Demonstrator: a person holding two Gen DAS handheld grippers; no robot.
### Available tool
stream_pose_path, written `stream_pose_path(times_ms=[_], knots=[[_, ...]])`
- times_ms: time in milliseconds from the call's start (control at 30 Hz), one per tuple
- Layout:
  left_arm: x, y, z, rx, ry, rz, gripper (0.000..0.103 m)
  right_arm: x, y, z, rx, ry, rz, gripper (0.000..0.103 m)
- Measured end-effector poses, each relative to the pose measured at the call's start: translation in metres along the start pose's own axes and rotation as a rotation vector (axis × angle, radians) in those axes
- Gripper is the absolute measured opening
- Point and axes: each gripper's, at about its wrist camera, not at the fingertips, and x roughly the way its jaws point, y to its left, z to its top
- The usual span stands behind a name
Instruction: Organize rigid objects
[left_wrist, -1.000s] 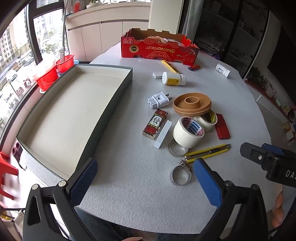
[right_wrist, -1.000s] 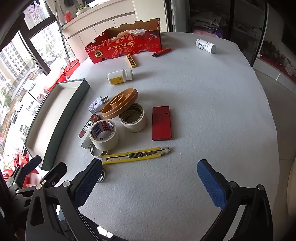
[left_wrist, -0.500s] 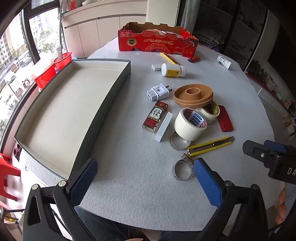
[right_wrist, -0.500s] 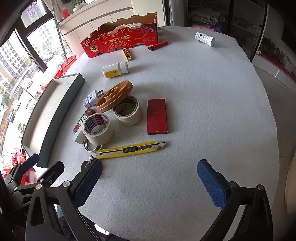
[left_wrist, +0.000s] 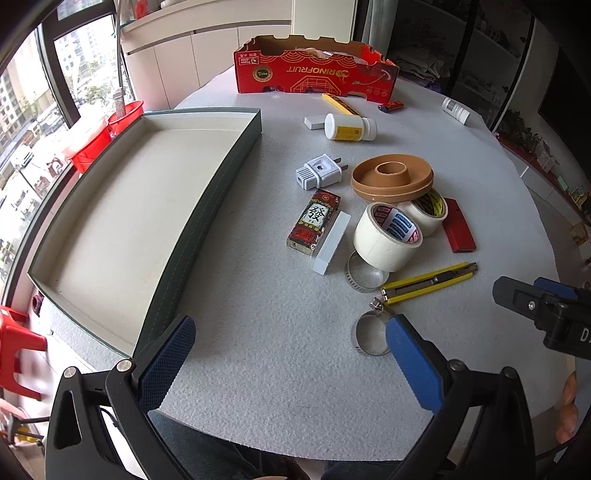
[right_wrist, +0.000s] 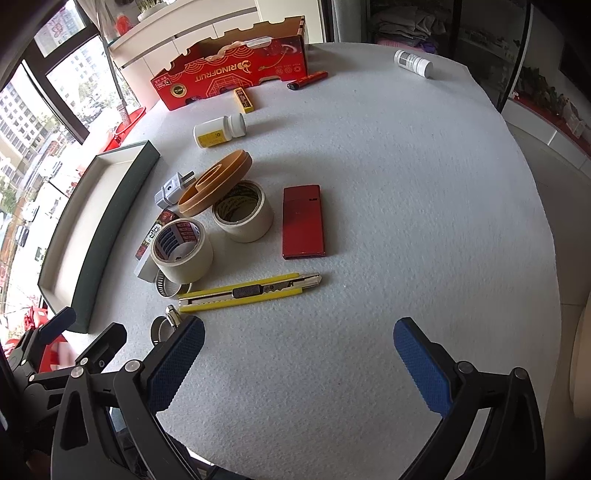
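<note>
Yellow utility knife (right_wrist: 249, 291) lies crosswise on the surface (right_wrist: 406, 221), just ahead of the right gripper (right_wrist: 299, 354), long axis left-right; both the right and left gripper (left_wrist: 288, 350) gape wide, holding nothing; tray (left_wrist: 207, 221) left.

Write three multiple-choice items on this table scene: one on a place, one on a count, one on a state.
1. Where does the tan round plastic spool rest?
A. in the tray
B. tilted on the smaller tape roll
C. on the red box

2. How many tape rolls show?
A. two
B. three
C. four

3. How is the white pill bottle with yellow label?
A. upright
B. lidless
C. lying on its side

Answers:
1. B, its edge leans on the roll.
2. A, that roll and the larger roll.
3. C, its cap points sideways.
</note>
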Motion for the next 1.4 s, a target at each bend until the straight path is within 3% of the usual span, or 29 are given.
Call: stream_pose_path(times_ms=[867,1100,1300,1400], knots=[[0.015,0.001,0.022,0.043,0.001,0.043,0.103,0.020,-0.002,0.008,-0.010,0.051,-0.016,0.103],[0.021,-0.002,0.032,0.075,-0.013,0.083,0.103,0.022,-0.004,0.010,-0.007,0.059,-0.017,0.103],[0.029,-0.002,0.036,0.059,-0.004,0.058,0.103,0.024,-0.007,0.011,-0.004,0.065,-0.017,0.103],[0.033,-0.003,0.034,0.049,0.002,0.005,0.103,0.026,-0.008,0.011,0.000,0.071,-0.020,0.103]])
